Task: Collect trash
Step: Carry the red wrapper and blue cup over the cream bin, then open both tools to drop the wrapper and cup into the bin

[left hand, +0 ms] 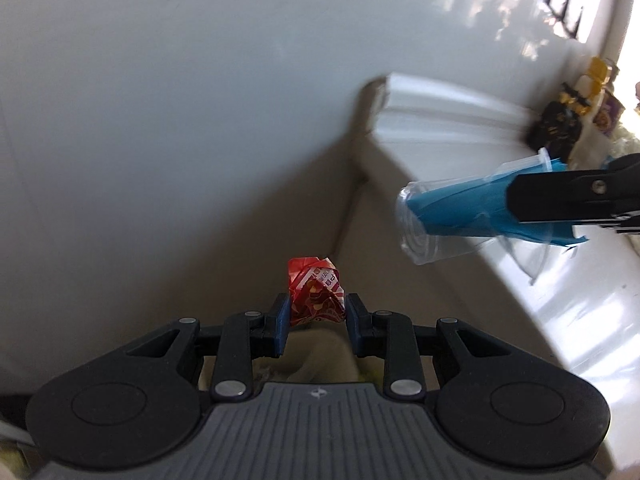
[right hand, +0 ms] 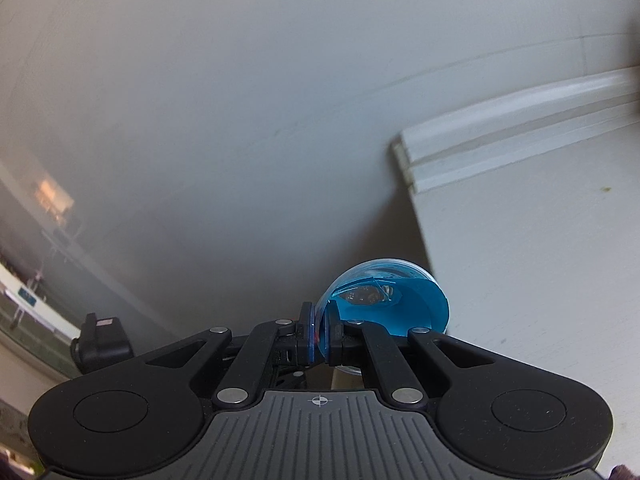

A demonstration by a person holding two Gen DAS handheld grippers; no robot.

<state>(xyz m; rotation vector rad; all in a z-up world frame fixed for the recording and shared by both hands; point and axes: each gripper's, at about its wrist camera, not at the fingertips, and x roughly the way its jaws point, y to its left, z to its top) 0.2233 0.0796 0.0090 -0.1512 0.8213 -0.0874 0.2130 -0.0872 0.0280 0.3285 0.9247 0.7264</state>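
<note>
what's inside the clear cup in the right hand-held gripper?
A blue liner curls around the inside of the clear cup. Past it sits something small and dark, too blurred to identify; the liner covers the rest.

My left gripper (left hand: 316,320) is matte black plastic: two rounded lobes, each with a shallow circular recess, flank a grey ribbed centre plate stamped with a small white crosshair. Slim black linkage bars, pinned by flat silver rivets, run forward to blue-padded fingers (left hand: 282,326). My right gripper (right hand: 319,336) is built the same, with the same grey ribbed plate, silver rivets and thin blue pads (right hand: 307,336).
</note>
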